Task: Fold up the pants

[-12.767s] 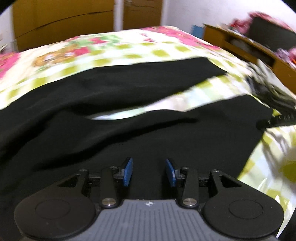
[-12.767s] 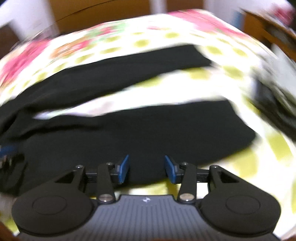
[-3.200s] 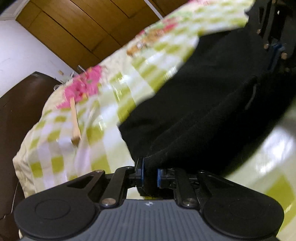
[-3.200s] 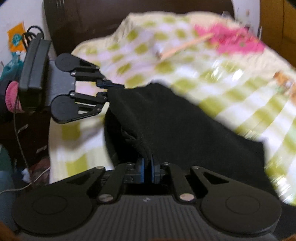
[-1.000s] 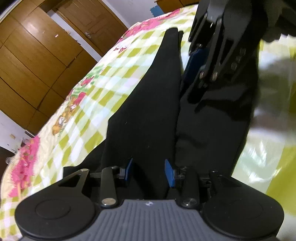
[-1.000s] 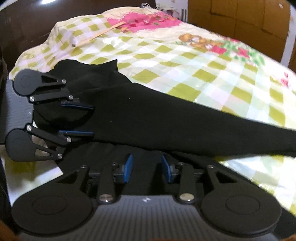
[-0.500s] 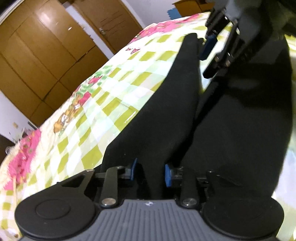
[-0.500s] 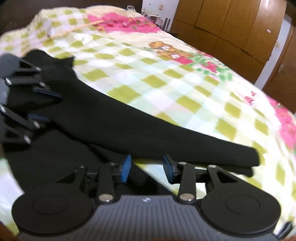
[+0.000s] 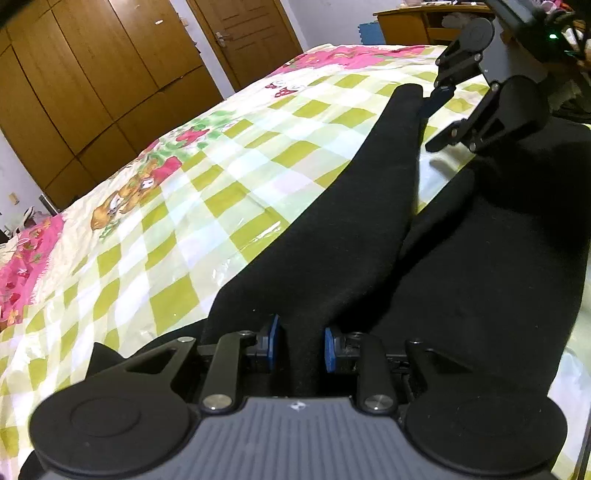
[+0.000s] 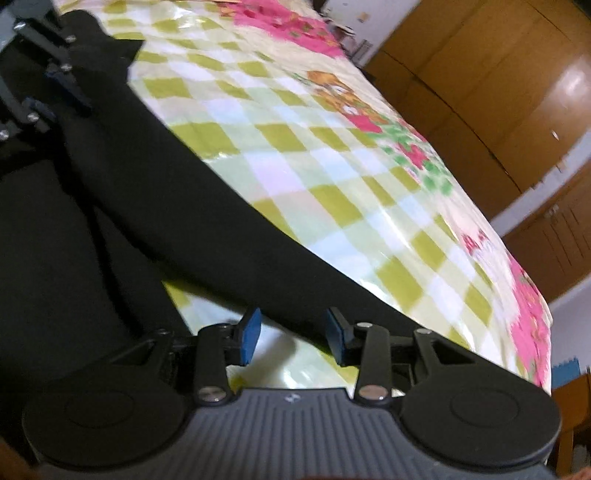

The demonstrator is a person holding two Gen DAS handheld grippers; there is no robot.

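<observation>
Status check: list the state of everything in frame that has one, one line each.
pants: black, spread on the bed, legs parted in a V, not yet folded
left claw: part open, pads either side of a fabric ridge near the crotch
right claw: part open at the far leg's hem end, not gripping
bedspread: flat, glossy, checked
wardrobe doors: shut
room door: shut

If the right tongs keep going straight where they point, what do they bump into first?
Most likely the black pants. One pant leg crosses just ahead of the right tongs, whose jaws stand apart. Under it is the checked bedspread. How far above the cloth the tongs are is hard to tell.
</observation>
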